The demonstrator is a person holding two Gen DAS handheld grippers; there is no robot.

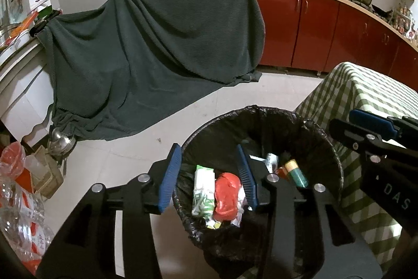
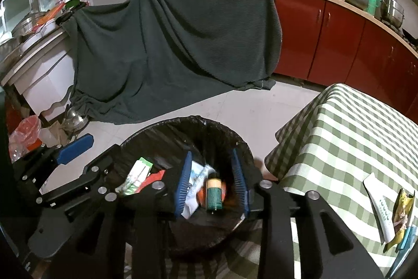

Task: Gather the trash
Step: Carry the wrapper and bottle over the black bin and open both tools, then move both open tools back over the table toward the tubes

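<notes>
Trash partly collected
Both grippers [image 1: 209, 174] [image 2: 213, 184] hung over bin [image 2: 146, 132], fingers parted, empty; wrappers [image 2: 392, 213] remained on table [image 2: 339, 127]

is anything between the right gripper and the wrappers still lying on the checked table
Nothing visible. The wrappers lie in the open on the checked tablecloth, to the right of the right gripper, which hangs open over the lined trash bin.

Bin liner [image 1: 324, 140] black; inside it a red crumpled bag [image 1: 227, 192], a green-and-white printed carton [image 1: 202, 190] and a teal bottle [image 2: 214, 196] with a cream cap. Tablecloth [image 2: 347, 137] was green-and-white check. Drape [image 1: 156, 51] dark green, ribbed; cabinets [image 1: 326, 28] deep red.
</notes>
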